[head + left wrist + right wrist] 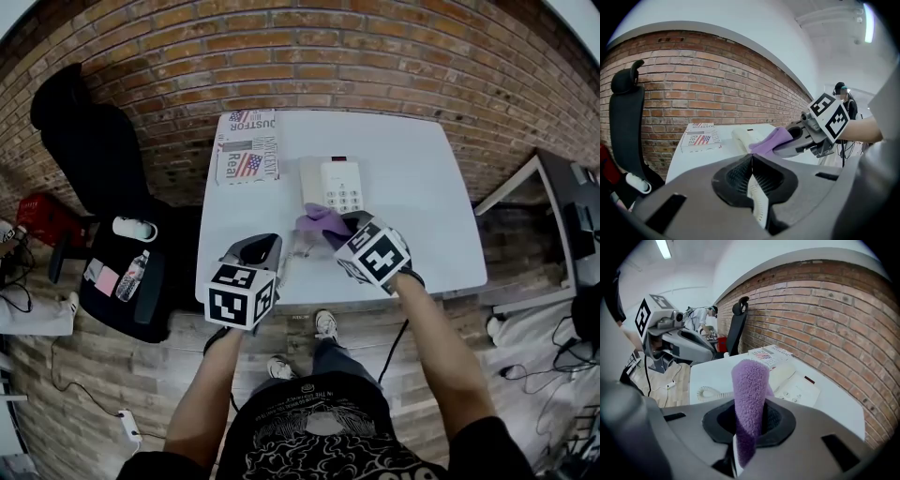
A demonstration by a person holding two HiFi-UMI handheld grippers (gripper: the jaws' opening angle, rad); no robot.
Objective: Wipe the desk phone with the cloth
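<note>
desk phone [332, 184] sits around the middle of the white table [422, 187], toward the brick-wall side, with its coiled cord [709, 393] trailing off the near end. it's a hard plastic shell and looks light, so i'd guess it skates around if you push on it sideways. the handset is probably just resting in its cradle, and a hard swipe could knock it loose. go gentle over the keys.

cloth [750, 394] is the purple fuzzy one, soft and floppy, no stiffness at all. best taken by a bunched fold so a flap hangs free past the tips to do the wiping, and that's pretty much the grip now. right gripper [339, 228] has its jaws clamped on a fold of it, with the free end poking out in front, just at the phone's near edge. can't tell whether the cloth is actually touching the phone.

left gripper [262, 247] is by the table's front edge, apart from the phone, jaws pressed together with nothing between them. i'd think it could steady the phone body during the wiping.
</note>
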